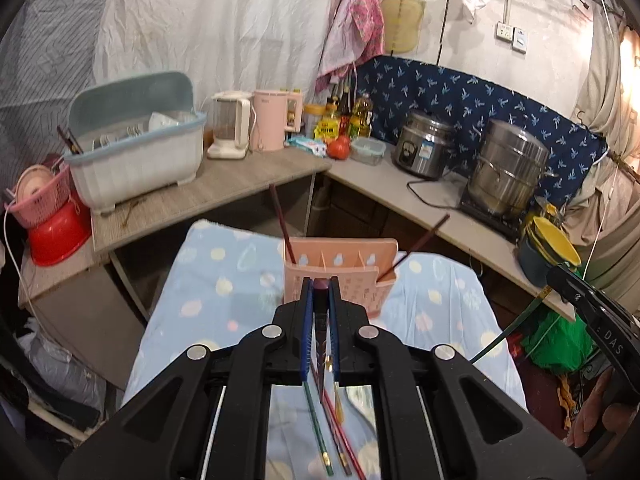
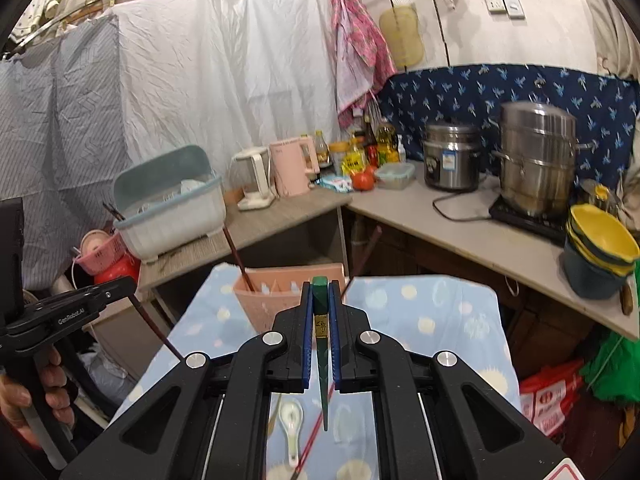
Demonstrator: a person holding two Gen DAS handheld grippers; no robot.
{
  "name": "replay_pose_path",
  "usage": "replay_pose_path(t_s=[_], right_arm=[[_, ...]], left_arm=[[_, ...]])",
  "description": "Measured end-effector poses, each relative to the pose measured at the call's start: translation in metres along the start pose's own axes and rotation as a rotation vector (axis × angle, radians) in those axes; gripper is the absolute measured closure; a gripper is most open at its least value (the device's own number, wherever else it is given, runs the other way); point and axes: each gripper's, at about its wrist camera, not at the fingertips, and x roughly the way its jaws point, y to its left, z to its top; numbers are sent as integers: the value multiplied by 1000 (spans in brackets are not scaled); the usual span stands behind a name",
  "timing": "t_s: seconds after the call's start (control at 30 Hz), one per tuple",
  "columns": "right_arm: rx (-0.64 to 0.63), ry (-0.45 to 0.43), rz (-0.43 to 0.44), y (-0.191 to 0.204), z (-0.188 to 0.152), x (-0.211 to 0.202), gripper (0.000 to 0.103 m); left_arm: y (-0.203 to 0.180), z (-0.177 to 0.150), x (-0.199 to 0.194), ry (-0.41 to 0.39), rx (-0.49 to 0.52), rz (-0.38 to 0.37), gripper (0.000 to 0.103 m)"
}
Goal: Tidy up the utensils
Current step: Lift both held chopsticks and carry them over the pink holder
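Two hand-held grippers are at work, each clamped on one chopstick.

Left wrist view: the left hand-held gripper [image 1: 320, 286] has its blue-padded jaws narrowed onto a dark maroon chopstick [image 1: 321, 316] whose blunt end shows at 12 o'clock between the tips. Just beyond the tips stands a pink perforated plastic utensil holder [image 1: 340, 270] with dividers, on a light blue dotted cloth [image 1: 224, 292]. One dark brown chopstick [image 1: 282, 224] rises from the holder's 9 o'clock compartment, and another dark chopstick [image 1: 420, 246] leans out of the 3 o'clock end. Below the jaws, toward 6 o'clock, a green chopstick [image 1: 318, 428] and a red chopstick [image 1: 344, 436] lie on the cloth. At 10 o'clock a grey-blue plastic dish drainer [image 1: 136, 160] sits on the grey counter [image 1: 224, 188].

Right wrist view: the right hand-held gripper [image 2: 320, 286] is closed narrowly on a green chopstick with a gold band [image 2: 320, 320], its thick end at 12 o'clock and its thin end pointing to 6 o'clock. The pink holder [image 2: 260, 300] is at 11 o'clock, just beyond the tips, with a dark chopstick [image 2: 238, 254] standing in it. A white ceramic spoon [image 2: 291, 428] lies on the cloth at 6 o'clock beside a red chopstick [image 2: 316, 436]. At 9 o'clock the other gripper's black body is in view, with a dark chopstick [image 2: 154, 326] slanting down from it.
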Motion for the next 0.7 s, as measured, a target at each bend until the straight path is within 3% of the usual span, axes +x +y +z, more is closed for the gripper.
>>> replay_pose_path(t_s=[0.4,0.57,0.7], right_arm=[[-41,-130,62,28,101,55,96],[-16,-144,87,39,120,93,96],[5,-104,114,42,111,135,96]], left_arm=[[-13,109,44,-119,25,66,96],[-17,127,65,-173,38,78,96],[-10,124,93,-172,28,81,96]])
